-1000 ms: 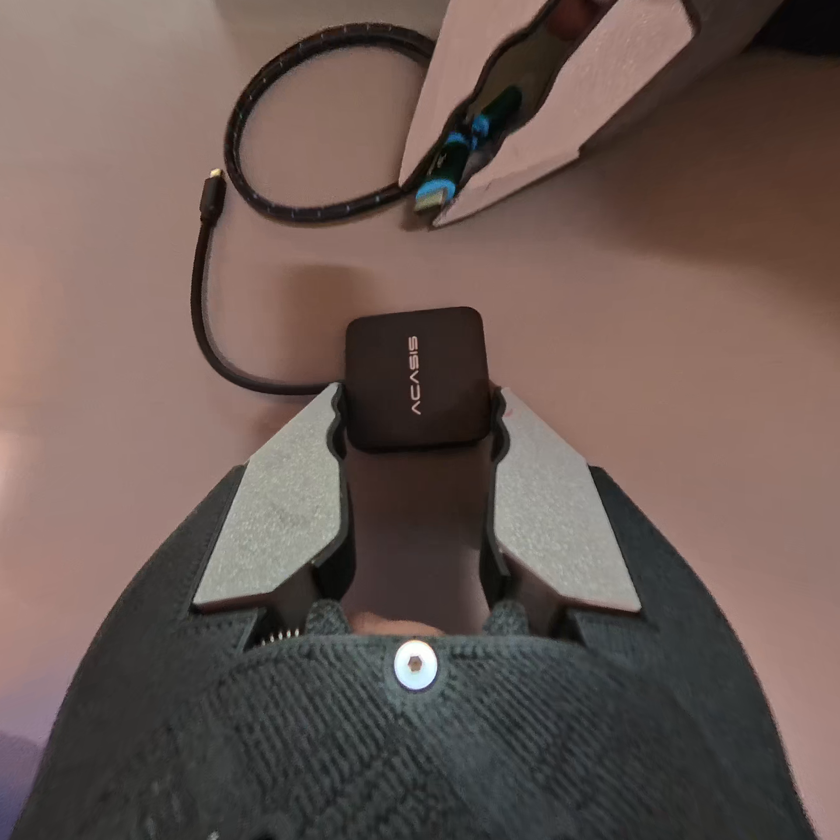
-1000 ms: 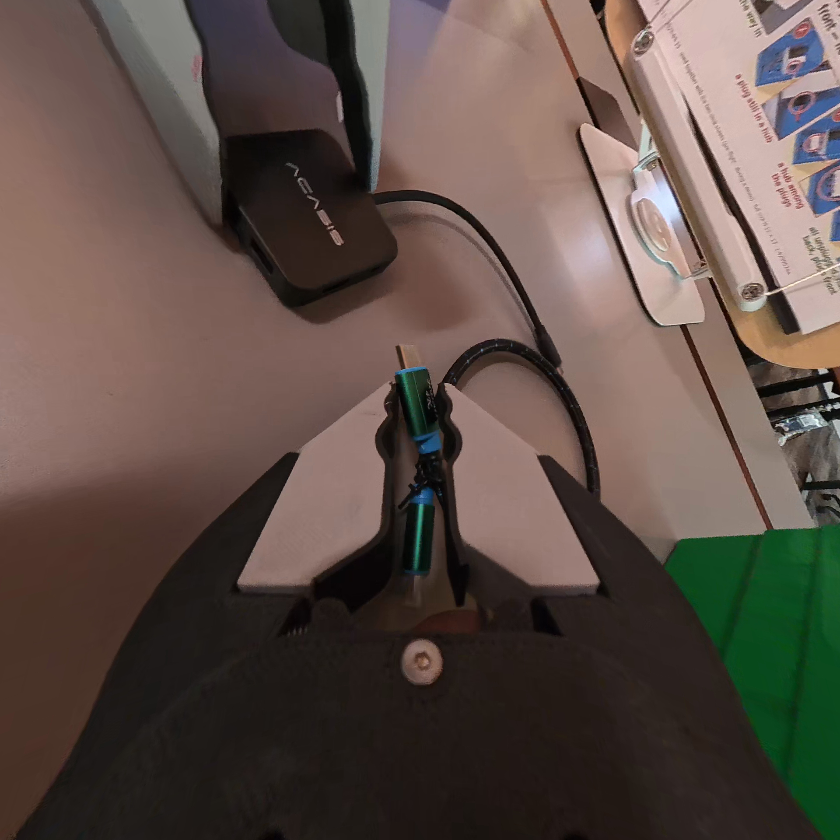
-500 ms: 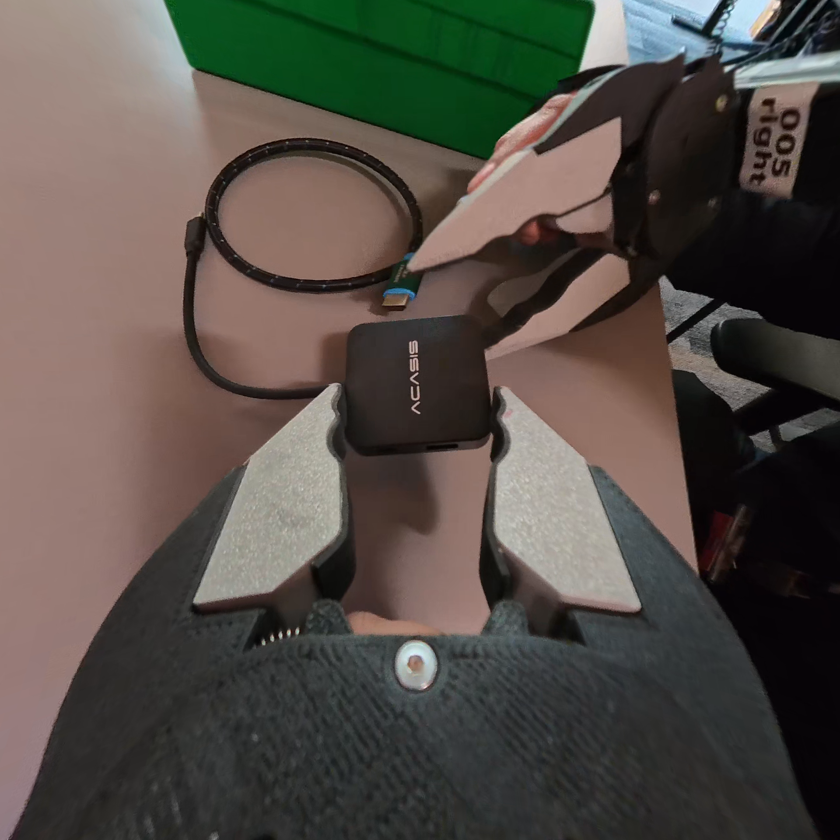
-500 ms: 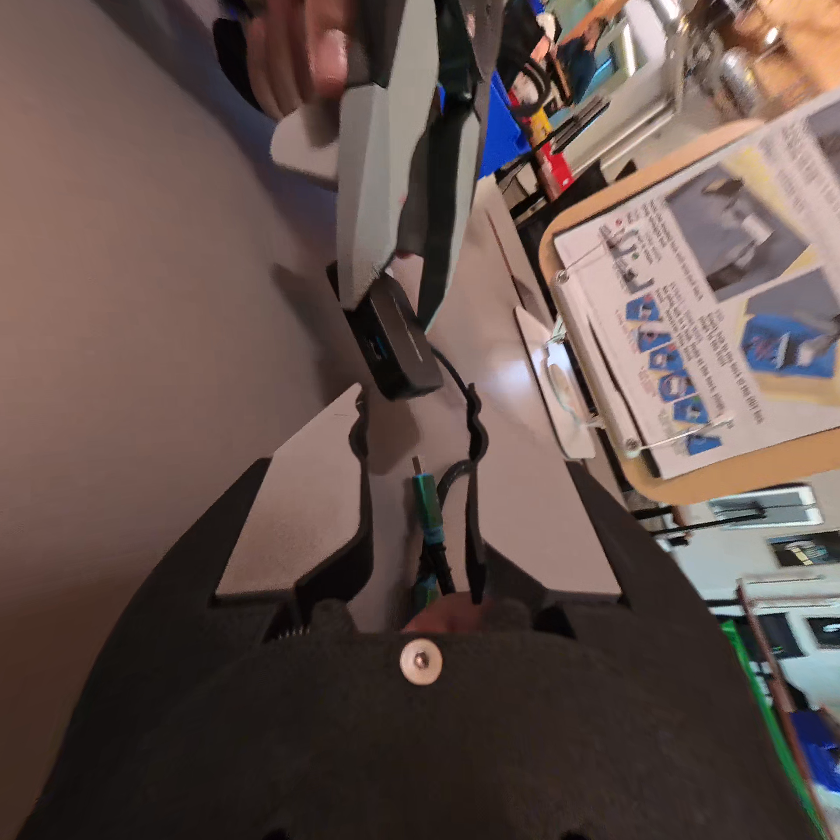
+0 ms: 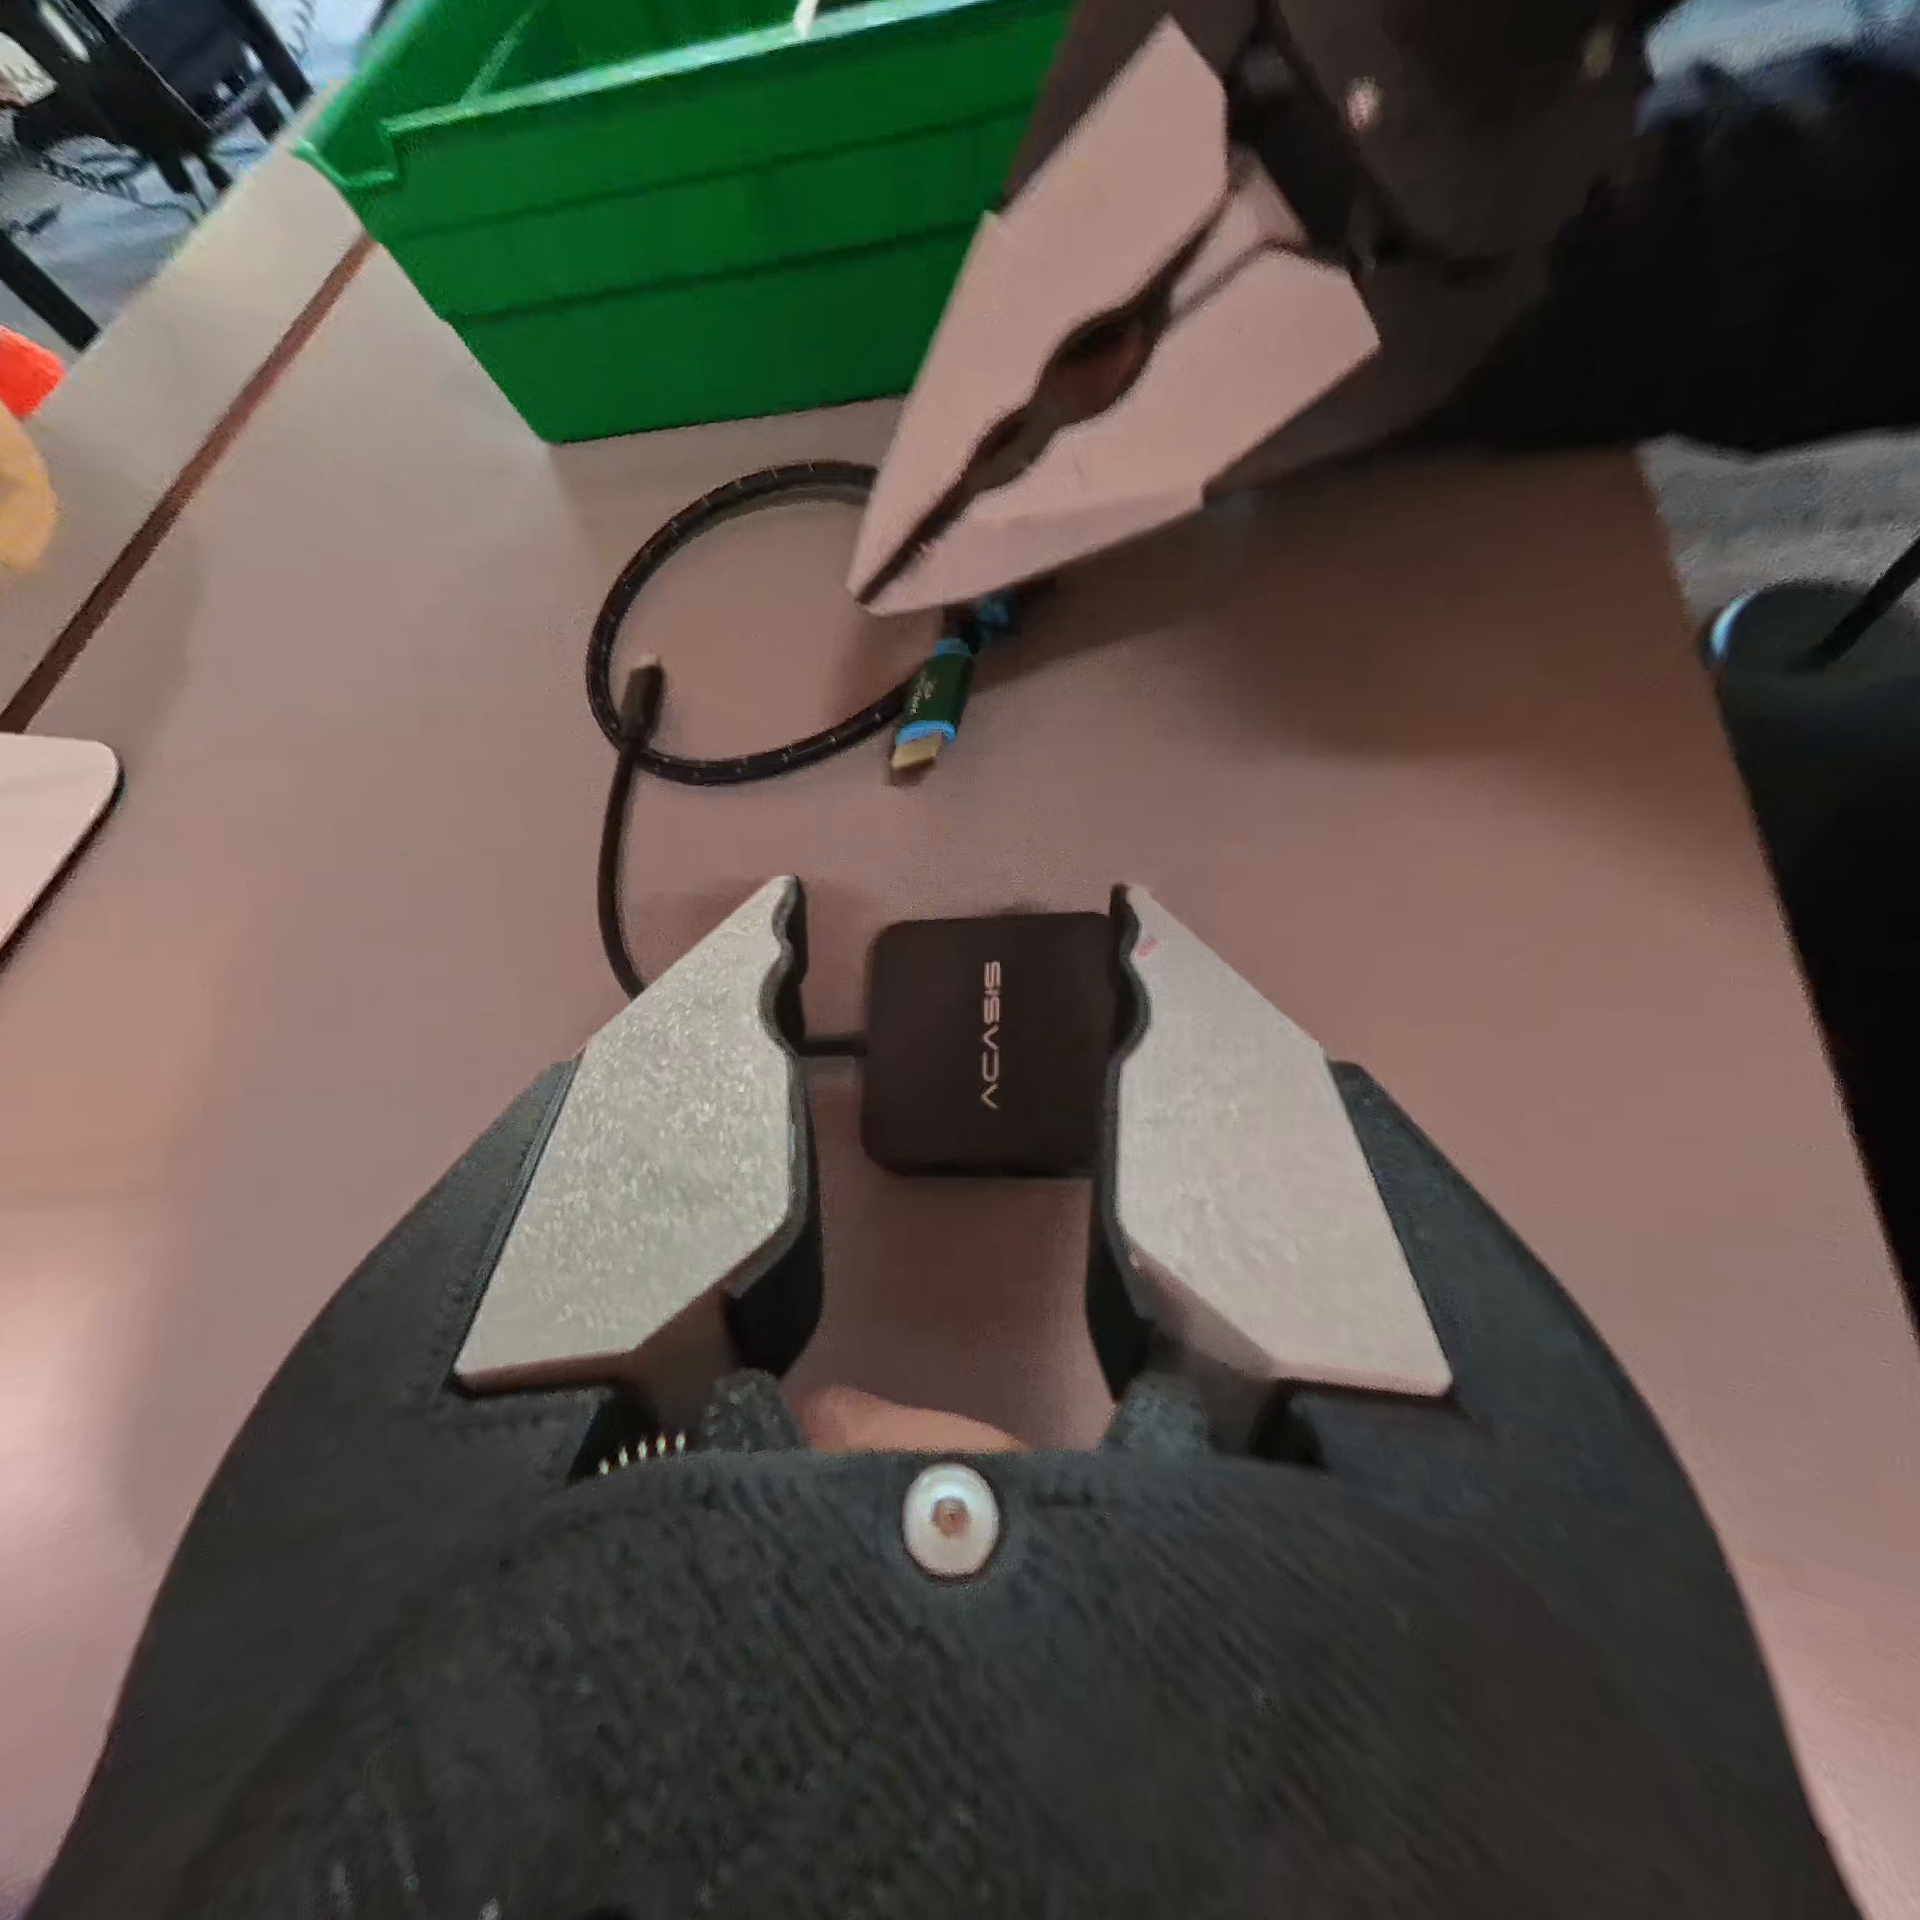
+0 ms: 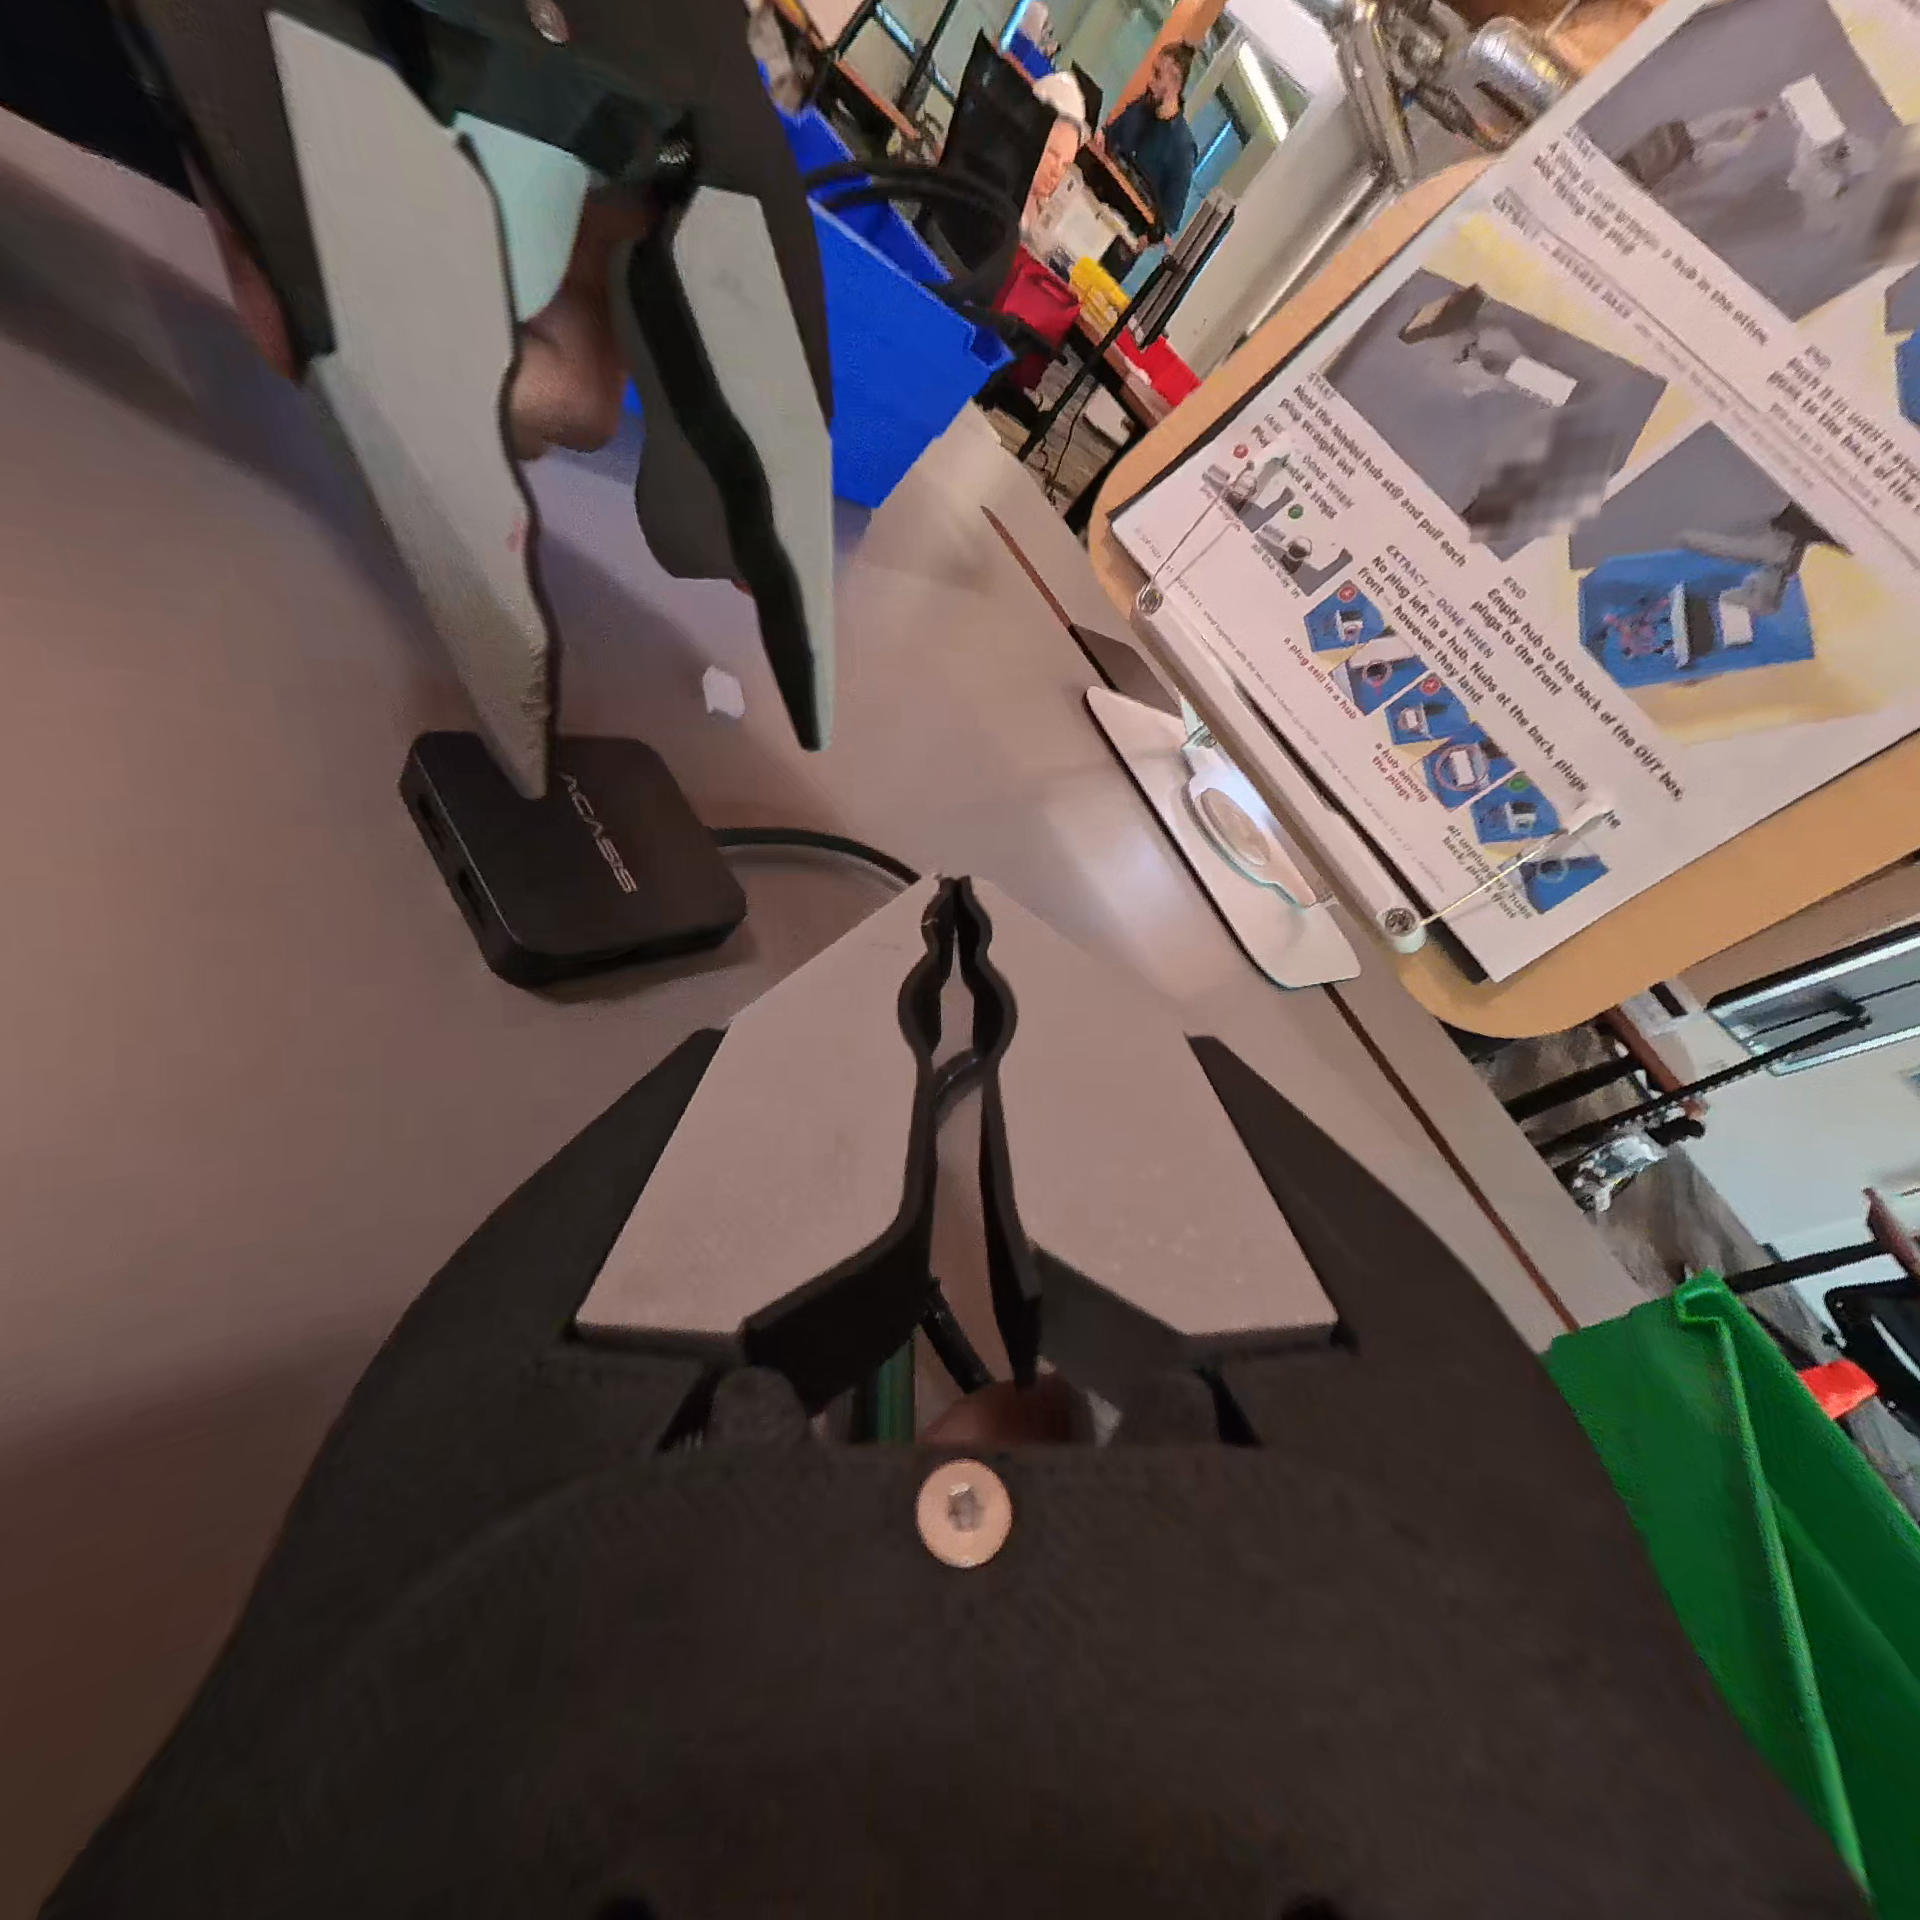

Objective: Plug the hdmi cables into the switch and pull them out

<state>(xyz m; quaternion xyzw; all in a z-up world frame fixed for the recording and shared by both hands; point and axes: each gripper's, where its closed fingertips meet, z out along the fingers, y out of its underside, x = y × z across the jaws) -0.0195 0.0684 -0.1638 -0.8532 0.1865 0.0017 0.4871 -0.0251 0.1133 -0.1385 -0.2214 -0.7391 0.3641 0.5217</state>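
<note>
The black switch (image 5: pixel 987 1039) lies flat on the table, its thin cable (image 5: pixel 608 883) running off to the left. My left gripper (image 5: pixel 956 904) is open and straddles the switch from above, with a clear gap at the left finger. The right wrist view shows the left gripper (image 6: pixel 670 748) over the switch (image 6: pixel 582 862). The green and blue HDMI plug (image 5: pixel 933 709) lies loose on the table on its braided cable (image 5: pixel 665 582). My right gripper (image 6: pixel 951 894) is shut with nothing between its pads. In the left wrist view it (image 5: pixel 868 597) hovers just above the plug.
A green bin (image 5: pixel 675 208) stands at the far table edge and also shows in the right wrist view (image 6: pixel 1766 1507). An instruction board (image 6: pixel 1558 520) on a white stand base (image 6: pixel 1226 831) stands at the right. A blue bin (image 6: pixel 894 343) and people are beyond the table.
My right gripper opened, dropped the HDMI plug onto the table, then shut on air and rose. My left gripper set the lifted switch down and no longer grips it.
</note>
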